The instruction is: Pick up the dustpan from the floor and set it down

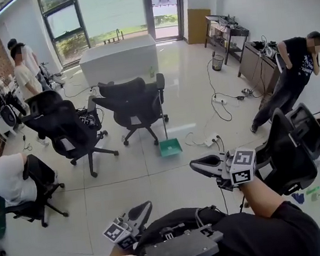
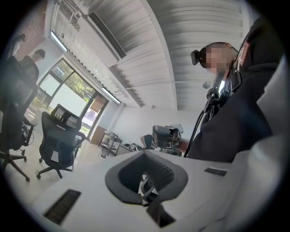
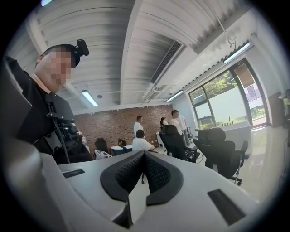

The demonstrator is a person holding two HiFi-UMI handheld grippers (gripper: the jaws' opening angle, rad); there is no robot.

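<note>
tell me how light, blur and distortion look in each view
Head view: the fisheye bends the walls, daylight from the windows glares off the glossy floor, and the dustpan is sharp. Left gripper view: round dark vignette, soft blur at the left edge, bright window. Right gripper view: same vignette, window washed out, brick wall clear.

A green plastic dustpan [image 1: 170,147] with a long upright handle stands on the pale glossy floor [image 1: 155,178]. It is just right of a black mesh office chair [image 1: 135,101] and near a white power strip [image 1: 211,142]. The right hand-held gripper [image 1: 199,164] points left, nearer the camera than the dustpan and well apart from it. The left hand-held gripper [image 1: 145,206] sits low by the person's dark torso. A white block-shaped surface [image 1: 119,59] stands beyond the chair.
</note>
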